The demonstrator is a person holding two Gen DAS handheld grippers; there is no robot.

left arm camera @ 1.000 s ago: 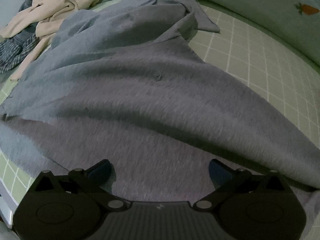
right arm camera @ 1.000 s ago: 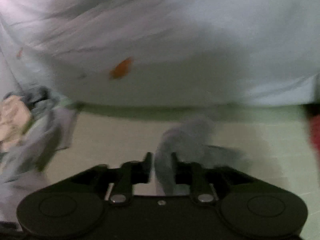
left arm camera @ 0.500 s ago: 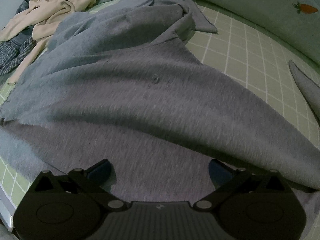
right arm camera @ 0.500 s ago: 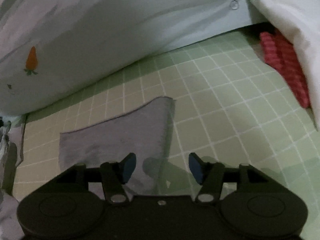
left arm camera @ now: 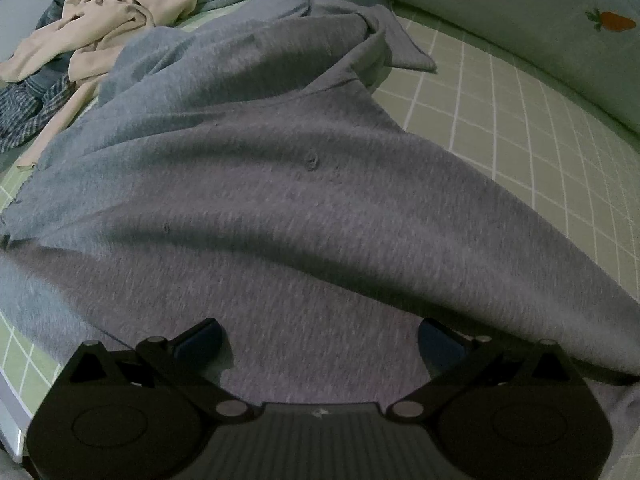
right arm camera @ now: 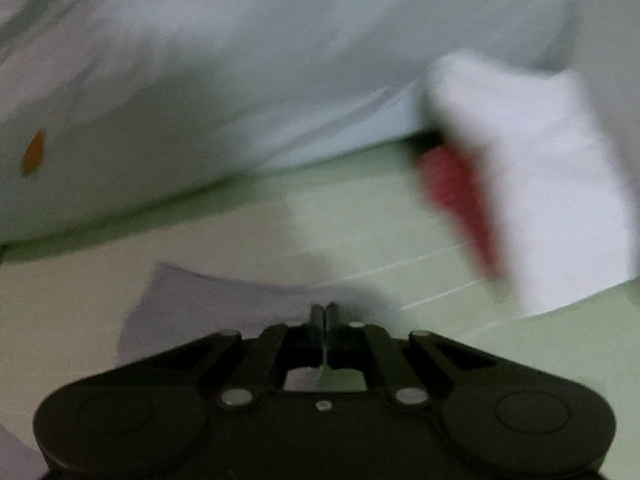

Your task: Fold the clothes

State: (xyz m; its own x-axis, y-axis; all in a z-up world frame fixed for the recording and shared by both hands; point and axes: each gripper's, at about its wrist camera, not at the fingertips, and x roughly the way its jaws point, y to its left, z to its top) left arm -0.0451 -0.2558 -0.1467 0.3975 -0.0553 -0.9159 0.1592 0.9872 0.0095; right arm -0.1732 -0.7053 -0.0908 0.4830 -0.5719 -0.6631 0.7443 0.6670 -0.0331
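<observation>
1. Nearest the left gripper [left arm camera: 320, 344], its jaws stand wide with nothing pinched — the grey garment [left arm camera: 280, 200] lies spread directly under and ahead of them on the green checked sheet [left arm camera: 500, 120].
2. The right gripper [right arm camera: 322, 314] is fully closed, fingertips together just over the garment's sleeve end [right arm camera: 208, 300]; blur hides whether cloth is caught between them.
3. Judged step: the sleeve is laid out sideways, the body not yet folded. The next move calls for a fresh grasp on a sleeve or hem edge, carried across the body.
4. Farther ahead of the left gripper lie a beige garment [left arm camera: 120, 12] and a striped one [left arm camera: 28, 108], unfolded; beyond, a carrot-print pillow [left arm camera: 560, 20].
5. Against half a second ago, the right jaws — then apart beside the flat sleeve — have snapped together, and the view has swung; the left view matches.
</observation>
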